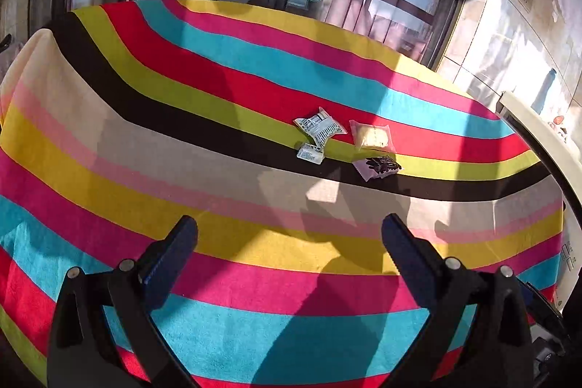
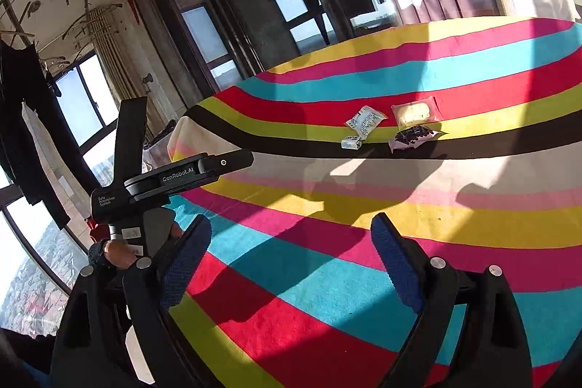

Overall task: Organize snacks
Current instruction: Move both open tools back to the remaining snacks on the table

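Left gripper: its jaws stood wide apart with nothing between them, held above the near part of the table, well short of the snacks.
Right gripper: also spread wide and empty, over the near stripes; the left gripper's body showed beside it, a hand on its handle.
Table: covered by a striped cloth in red, cyan, yellow, pink, black and cream.
Snacks: four small packets lay close together toward the far right part of the table, on the black, lime and red stripes.
White printed packet: on the lime stripe, farthest left of the upper pair.
Small white packet: just in front of it, at the black stripe's edge, touching or nearly so.
Pale yellow packet: beside the printed one, on the red and lime stripes.
Dark packet: clear wrapper with dark contents, just in front of the yellow one, on the black stripe.
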Motion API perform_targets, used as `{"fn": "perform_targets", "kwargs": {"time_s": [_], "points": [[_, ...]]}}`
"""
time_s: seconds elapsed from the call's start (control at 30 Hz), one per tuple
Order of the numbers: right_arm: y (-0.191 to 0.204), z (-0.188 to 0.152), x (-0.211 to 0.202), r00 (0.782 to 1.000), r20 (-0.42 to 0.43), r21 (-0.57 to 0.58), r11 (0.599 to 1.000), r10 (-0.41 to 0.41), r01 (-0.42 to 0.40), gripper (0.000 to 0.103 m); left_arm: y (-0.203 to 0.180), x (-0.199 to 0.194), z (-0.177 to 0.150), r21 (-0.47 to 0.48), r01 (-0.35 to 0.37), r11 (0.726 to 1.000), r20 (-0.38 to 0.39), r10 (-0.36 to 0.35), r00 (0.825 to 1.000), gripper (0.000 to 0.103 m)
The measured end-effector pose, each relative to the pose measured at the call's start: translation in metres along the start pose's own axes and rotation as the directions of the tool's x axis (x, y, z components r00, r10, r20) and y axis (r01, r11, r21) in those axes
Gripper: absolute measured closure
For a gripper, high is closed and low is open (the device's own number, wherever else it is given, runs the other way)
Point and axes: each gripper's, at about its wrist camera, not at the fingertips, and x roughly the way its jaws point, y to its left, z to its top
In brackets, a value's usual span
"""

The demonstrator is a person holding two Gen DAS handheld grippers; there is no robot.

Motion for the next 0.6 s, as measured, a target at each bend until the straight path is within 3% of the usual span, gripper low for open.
{"fn": "perform_targets", "kwargs": {"time_s": [0.17,0.3,0.37,0.43,0.6], "points": [[-0.056,0.005,0.015,0.991,-0.028,0.152,0.980,-0.128,0.131,0.016,-0.025,0.077,0.020,0.017,-0.133,0.991,-0.054,0.134,0.990,0.002],[-0.071,0.015,0.027,0.981,-0.057,0.177,0.966,-0.184,0.191,0.016,-0.013,0.094,0.015,-0.064,-0.090,0.994,-0.071,0.085,0.994,0.002],[-0.078,0.024,0.035,0.977,-0.056,0.183,0.959,-0.207,0.214,0.016,-0.002,0.079,0.013,-0.111,-0.015,0.994,-0.005,0.015,1.000,0.002],[-0.083,0.033,0.050,0.972,-0.058,0.211,0.949,-0.227,0.235,0.016,0.007,0.076,0.011,-0.158,0.050,0.986,0.009,-0.049,0.999,0.002],[-0.091,0.059,0.115,0.956,-0.095,0.300,0.908,-0.277,0.293,0.016,0.026,0.089,0.012,-0.296,0.068,0.953,-0.032,-0.081,0.996,0.002]]}}
